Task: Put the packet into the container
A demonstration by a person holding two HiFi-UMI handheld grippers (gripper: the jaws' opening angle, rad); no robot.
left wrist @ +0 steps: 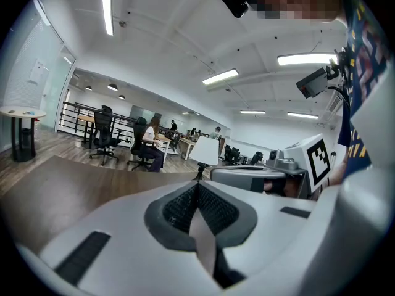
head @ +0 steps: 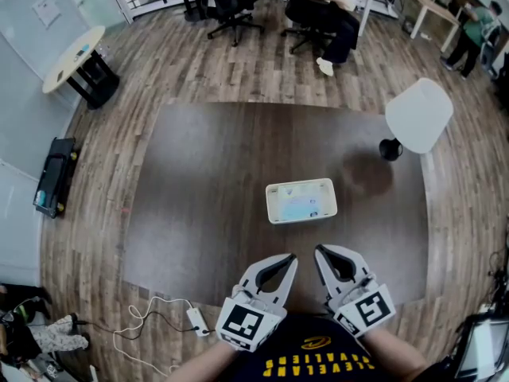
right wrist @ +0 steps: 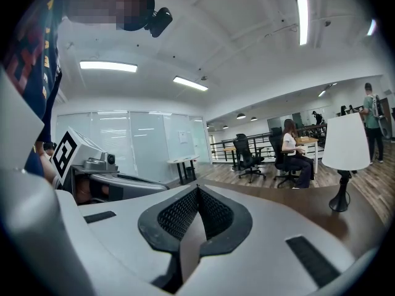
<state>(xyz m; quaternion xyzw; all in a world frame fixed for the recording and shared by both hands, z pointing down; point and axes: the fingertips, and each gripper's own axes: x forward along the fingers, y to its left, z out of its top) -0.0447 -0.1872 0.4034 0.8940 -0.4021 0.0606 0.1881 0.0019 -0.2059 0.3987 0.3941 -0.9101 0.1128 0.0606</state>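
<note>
Your left gripper [head: 292, 256] sits at the lower centre of the head view, just above your dark shirt, and its fingers [left wrist: 179, 208] are pressed together with nothing between them. Your right gripper [head: 318, 250] is just beside it, to its right. Its fingers [right wrist: 213, 211] are likewise closed tip to tip on nothing. The two tips lean toward each other but stay apart, and both hover over the near edge of the dark brown rectangular counter [head: 207, 197].

The white rectangular plastic container [head: 274, 191] rests on the counter just above your grippers in the frame, a little right of centre. A flat pale bluish packet [head: 302, 207] appears to lie inside it, though its print is too small to read. Neither gripper touches the container.

At the right edge of the counter stands a white shaded lamp on a black base [head: 419, 114], well apart from the container. The counter stands on a wood-plank floor [head: 238, 66]. At the lower left of the head view, a white power strip with a coiled cable [head: 196, 319] lies on that floor. A small round pale table on a black pedestal [head: 73, 58] stands at the upper left. At the top of the frame, a seated person [head: 330, 10] is on a black office chair at a desk.
</note>
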